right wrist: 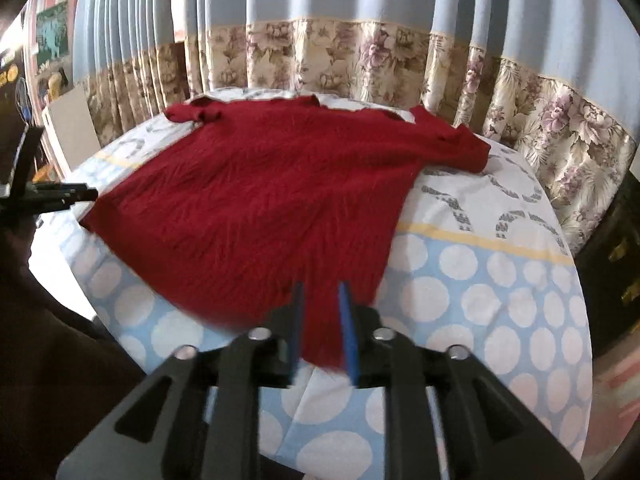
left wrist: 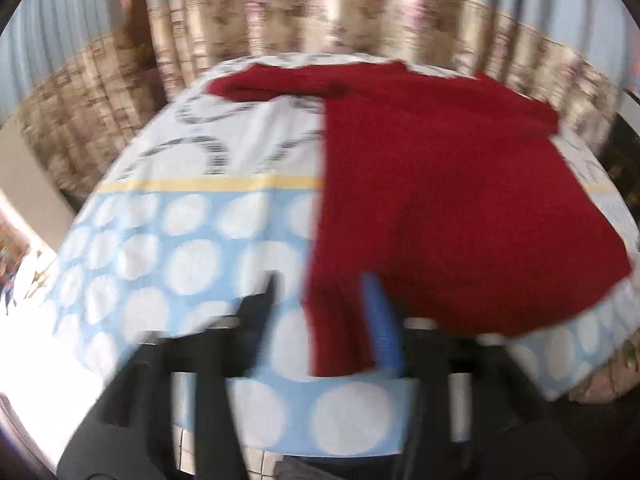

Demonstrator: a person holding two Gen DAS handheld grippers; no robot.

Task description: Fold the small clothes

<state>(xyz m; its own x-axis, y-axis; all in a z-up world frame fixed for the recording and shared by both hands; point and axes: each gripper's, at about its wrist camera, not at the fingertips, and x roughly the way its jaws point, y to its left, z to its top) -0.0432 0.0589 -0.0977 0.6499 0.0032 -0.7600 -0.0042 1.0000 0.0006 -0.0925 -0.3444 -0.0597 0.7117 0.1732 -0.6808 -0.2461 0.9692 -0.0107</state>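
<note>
A dark red knitted garment [right wrist: 256,200] lies spread on a table covered with a blue and white dotted cloth [right wrist: 480,292]; its sleeves reach the far edge. In the left wrist view, which is blurred, the garment [left wrist: 440,208] fills the right half. My left gripper [left wrist: 324,292] is open, with the garment's near left hem corner between its fingers. My right gripper [right wrist: 320,292] has its fingers close on either side of the near hem, with red cloth between them. The left gripper also shows in the right wrist view [right wrist: 60,194] at the garment's left corner.
Blue and floral curtains [right wrist: 360,60] hang close behind the table. A dark cabinet [right wrist: 616,260] stands at the right. A board [right wrist: 72,128] leans at the left. The cloth's white part [left wrist: 224,148] has grey ring patterns.
</note>
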